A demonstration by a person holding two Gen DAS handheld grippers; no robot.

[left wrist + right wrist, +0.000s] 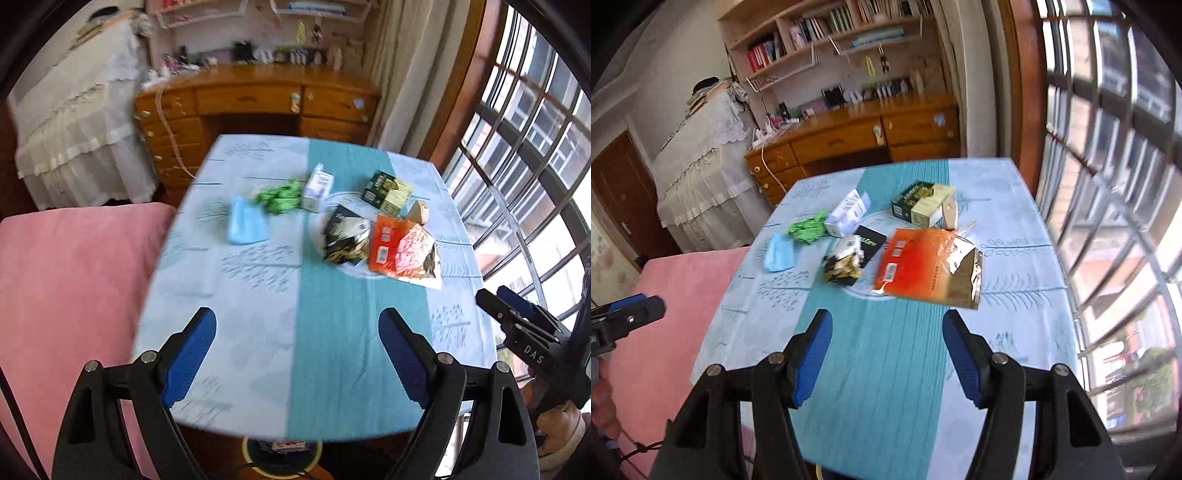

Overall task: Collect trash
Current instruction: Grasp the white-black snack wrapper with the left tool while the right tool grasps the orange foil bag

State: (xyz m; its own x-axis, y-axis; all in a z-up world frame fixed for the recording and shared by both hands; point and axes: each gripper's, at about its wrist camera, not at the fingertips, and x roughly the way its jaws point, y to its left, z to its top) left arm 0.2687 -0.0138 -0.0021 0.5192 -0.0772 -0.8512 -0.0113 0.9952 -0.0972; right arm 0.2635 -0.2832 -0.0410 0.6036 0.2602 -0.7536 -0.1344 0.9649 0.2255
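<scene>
Trash lies on a small table with a blue and teal cloth [332,332] [879,369]. I see an orange foil pouch [399,251] [923,269], a crumpled black and gold wrapper [345,236] [846,262], a green and cream box [388,192] [923,205], a white carton [317,188] [847,214], a green crumpled wrapper [279,197] [809,227] and a blue bag [245,221] [779,253]. My left gripper [297,354] hangs open over the table's near edge, empty. My right gripper [886,354] is open and empty too, short of the trash.
A pink covered seat [74,277] [672,306] adjoins the table on the left. A wooden desk [258,99] [857,136] stands behind it, a lace-covered piece [74,122] to the far left, barred windows [535,147] [1108,184] on the right. A dark round base [280,454] shows under the table.
</scene>
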